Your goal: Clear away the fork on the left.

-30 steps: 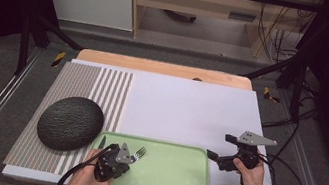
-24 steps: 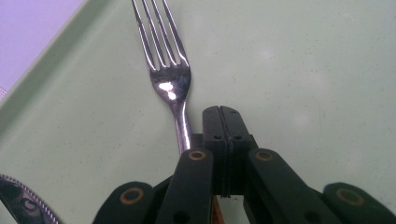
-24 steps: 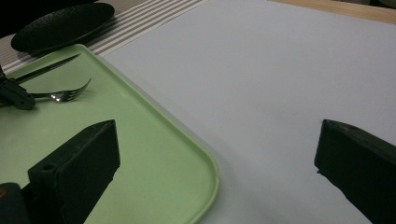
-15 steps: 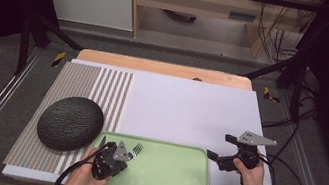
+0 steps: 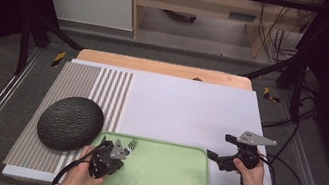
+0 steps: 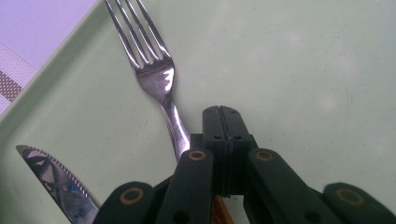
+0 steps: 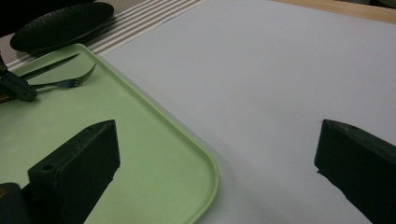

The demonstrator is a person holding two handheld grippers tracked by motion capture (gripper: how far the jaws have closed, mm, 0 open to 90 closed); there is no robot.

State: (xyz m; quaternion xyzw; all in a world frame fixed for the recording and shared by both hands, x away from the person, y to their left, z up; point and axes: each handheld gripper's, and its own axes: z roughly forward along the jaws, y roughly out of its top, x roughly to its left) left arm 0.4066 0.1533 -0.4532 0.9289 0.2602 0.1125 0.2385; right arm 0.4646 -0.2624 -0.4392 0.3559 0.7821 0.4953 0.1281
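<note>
The left gripper (image 5: 114,151) sits low at the near left, its hand (image 5: 78,178) wrapped round the grip from below, jaws pressed flat together and pointing away from the person. The right gripper (image 5: 216,158), held level in the right hand (image 5: 250,172), points leftward with jaws spread wide.

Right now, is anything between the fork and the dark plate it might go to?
Only the tray's raised left rim. The fork lies beside the knife on the green tray; the dark plate sits just beyond on the striped mat.

The fork (image 6: 156,70) handle and knife (image 6: 53,179) handle hide beneath the left gripper (image 6: 220,121).
</note>
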